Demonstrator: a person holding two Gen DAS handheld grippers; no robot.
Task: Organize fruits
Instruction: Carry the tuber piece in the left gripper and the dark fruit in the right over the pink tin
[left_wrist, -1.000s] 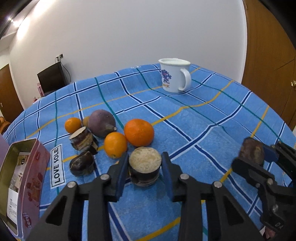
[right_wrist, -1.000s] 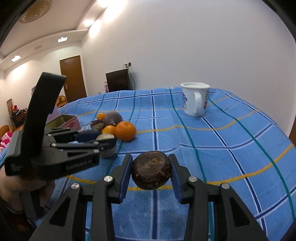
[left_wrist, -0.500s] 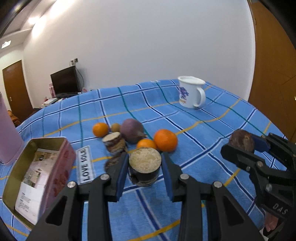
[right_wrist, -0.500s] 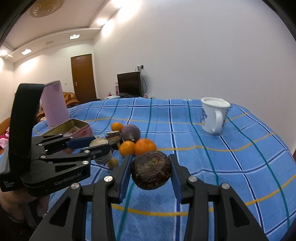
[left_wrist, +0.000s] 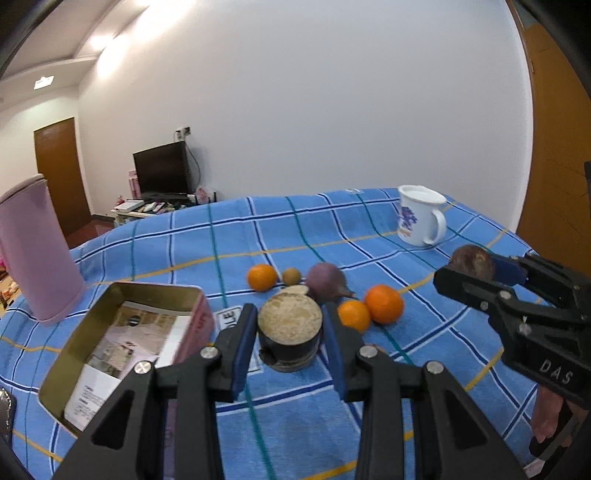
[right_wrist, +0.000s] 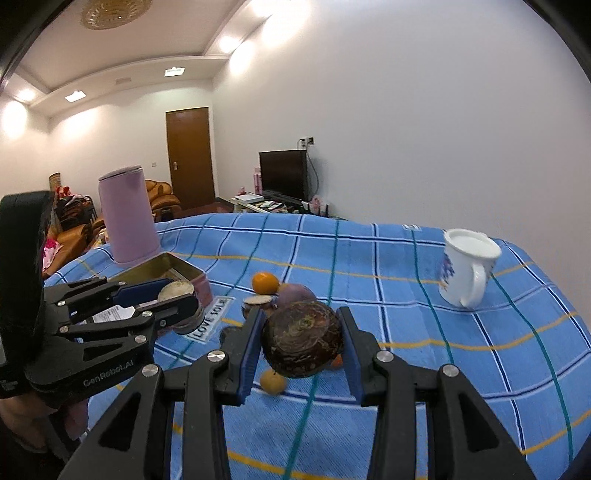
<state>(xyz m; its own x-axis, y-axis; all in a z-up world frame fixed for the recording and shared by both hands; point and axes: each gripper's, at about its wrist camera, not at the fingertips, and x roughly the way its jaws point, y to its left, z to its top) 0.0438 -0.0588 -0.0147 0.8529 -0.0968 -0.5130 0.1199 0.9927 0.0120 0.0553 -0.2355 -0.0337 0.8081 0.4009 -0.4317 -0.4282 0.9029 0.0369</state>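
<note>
Grainy-topped dark cylinder (left_wrist: 289, 334) between left tongs (left_wrist: 289, 345), above woven checked cloth (left_wrist: 424, 398)

white mug (left_wrist: 421, 220), pink kettle (left_wrist: 35, 247), television (right_wrist: 283, 174)

You face a plain white wall (left_wrist: 332, 110) that runs behind the worktop (right_wrist: 480, 369), which is covered in a blue checked cloth. On your right stands a brown wooden panel (left_wrist: 554, 147). Against the wall, a dark television (right_wrist: 282, 173) sits on a low white stand (right_wrist: 258, 201) strewn with small items, a wall socket (right_wrist: 307, 140) above it. A brown door (right_wrist: 190, 155) is closed on the far wall, with an orange-brown sofa (right_wrist: 159, 197) beside it. Recessed ceiling lights (right_wrist: 75, 96) glow overhead, and an ornate ceiling fixture (right_wrist: 114, 11) hangs above.
</note>
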